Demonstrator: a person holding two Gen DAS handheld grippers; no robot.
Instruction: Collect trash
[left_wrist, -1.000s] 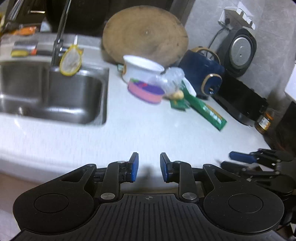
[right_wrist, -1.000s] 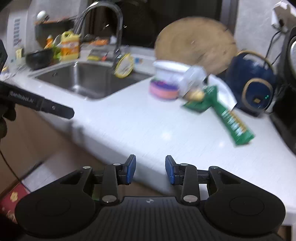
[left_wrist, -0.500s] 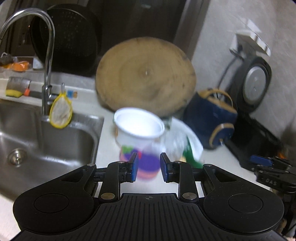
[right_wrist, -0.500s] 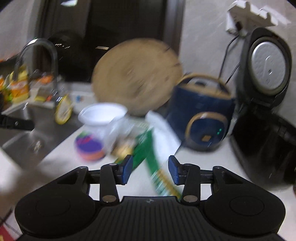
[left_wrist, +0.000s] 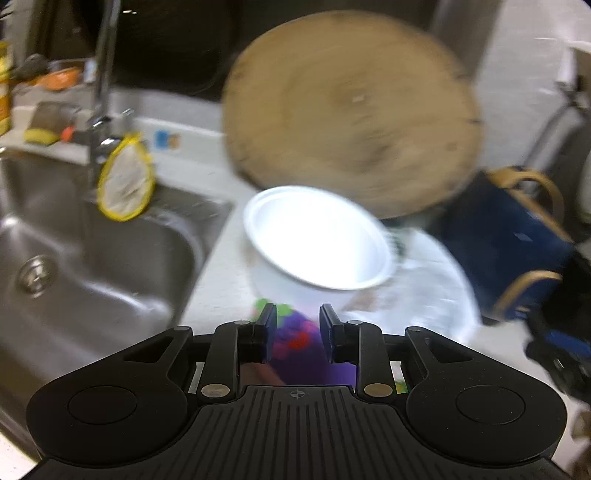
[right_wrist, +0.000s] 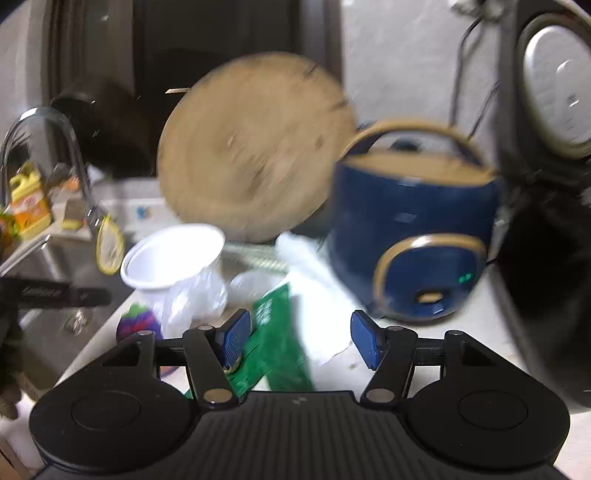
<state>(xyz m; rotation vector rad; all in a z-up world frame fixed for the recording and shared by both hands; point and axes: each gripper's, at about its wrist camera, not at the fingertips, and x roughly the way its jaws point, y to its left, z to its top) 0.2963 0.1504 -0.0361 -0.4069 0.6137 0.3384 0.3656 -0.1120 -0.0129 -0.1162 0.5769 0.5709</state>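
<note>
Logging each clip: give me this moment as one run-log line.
phase: approach | left gripper: open, over purple-based white cup | right gripper: opening, over green wrapper | nothing held

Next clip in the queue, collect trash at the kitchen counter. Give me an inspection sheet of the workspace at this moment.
Surface: white counter beside a steel sink.
Job's things: white cup with purple print, green wrapper, clear plastic bag, white paper, clustered together.
Clutter: round wooden board leaning at the back, blue cooker, yellow bottle, yellow-rimmed strainer on the faucet.
Grippers: left gripper open, cup just ahead, no pad contact seen; right gripper opening over the wrapper.
Cables: dark cord on the wall.
Surroundings: dark window, grey wall; frames blurred.
</note>
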